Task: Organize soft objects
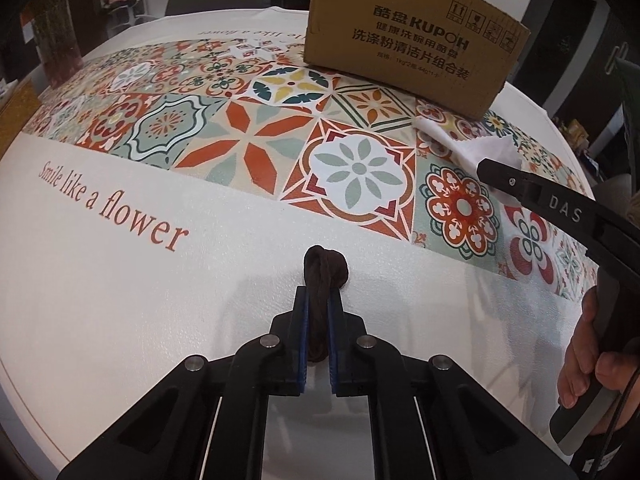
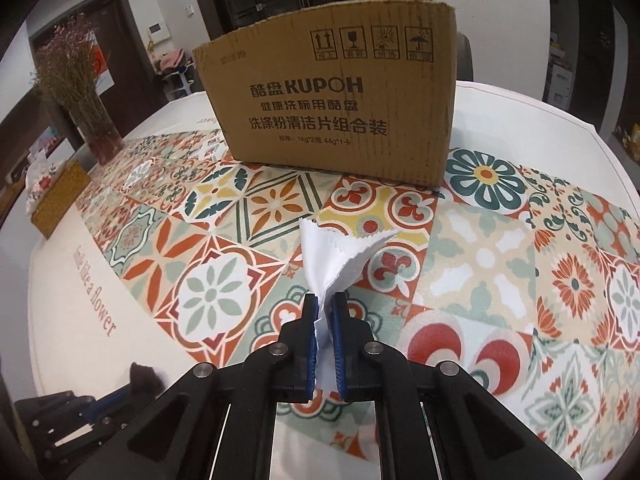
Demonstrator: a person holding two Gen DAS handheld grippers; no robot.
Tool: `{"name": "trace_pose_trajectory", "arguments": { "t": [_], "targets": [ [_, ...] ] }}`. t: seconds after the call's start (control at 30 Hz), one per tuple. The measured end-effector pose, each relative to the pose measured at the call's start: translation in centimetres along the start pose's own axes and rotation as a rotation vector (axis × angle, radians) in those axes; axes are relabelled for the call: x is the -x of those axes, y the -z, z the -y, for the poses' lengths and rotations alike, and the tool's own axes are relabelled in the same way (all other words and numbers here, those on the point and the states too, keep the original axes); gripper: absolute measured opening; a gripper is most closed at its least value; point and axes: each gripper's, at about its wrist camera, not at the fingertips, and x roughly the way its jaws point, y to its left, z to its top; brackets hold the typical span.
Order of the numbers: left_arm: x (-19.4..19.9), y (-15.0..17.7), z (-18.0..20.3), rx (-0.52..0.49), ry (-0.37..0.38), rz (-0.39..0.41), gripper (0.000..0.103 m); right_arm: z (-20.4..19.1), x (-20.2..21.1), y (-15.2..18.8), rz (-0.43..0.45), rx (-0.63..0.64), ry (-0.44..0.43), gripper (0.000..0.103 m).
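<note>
My left gripper (image 1: 318, 294) is shut on a dark brown fabric piece (image 1: 325, 270), whose knotted end sticks out past the fingertips just above the white part of the tablecloth. My right gripper (image 2: 326, 300) is shut on a white cloth with pinked edges (image 2: 340, 250), which fans out ahead of the fingertips above the patterned cloth. The white cloth also shows in the left wrist view (image 1: 486, 150), at the tip of the right gripper (image 1: 486, 170). A brown cardboard box (image 2: 332, 112) stands open-topped on the table behind the white cloth; it also shows in the left wrist view (image 1: 412, 36).
The round table (image 1: 100, 280) carries a tile-pattern cloth with "Smile like a flower" lettering. A vase of dried flowers (image 2: 86, 108) and a woven tissue box (image 2: 56, 196) stand at the far left edge. The left gripper and brown piece (image 2: 144, 376) show at the lower left of the right wrist view.
</note>
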Motion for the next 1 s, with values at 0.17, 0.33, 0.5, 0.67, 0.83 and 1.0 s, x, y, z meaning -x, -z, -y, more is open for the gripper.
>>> {"name": "trace_pose_trajectory", "arguments": {
  "t": [0.17,0.33,0.5,0.67,0.83,1.0],
  "targets": [
    [0.5,-0.7,-0.9,-0.051,0.041,0.028,0.009,-1.0,1.7,0.5,0.026,-0.037,0.004,0.009],
    [1.7,-1.5,-1.3,-0.095,0.076,0.066,0.009,-1.6,2.9,0.5,0.045,-0.097,-0.002,0.008],
    [1.9,-2.9,-1.7,-0.130,0.114,0.058,0.009,-2.2,3.8,0.2,0.057,-0.156,0.019,0.009],
    [2.1,-4.4,-2.3,-0.156,0.150,0.059,0.009,-3.1,4.4,-0.1,0.060,-0.191,0.052,0.009],
    [2.7,-5.2,-2.7,-0.186,0.169,0.092,0.009,-3.5,3.5,0.0,0.039,-0.200,0.076,0.008],
    [2.6,-4.8,-2.8,-0.201,0.165,0.105,0.009,-3.6,2.5,0.7,-0.005,-0.184,0.098,0.021]
  ]
}}
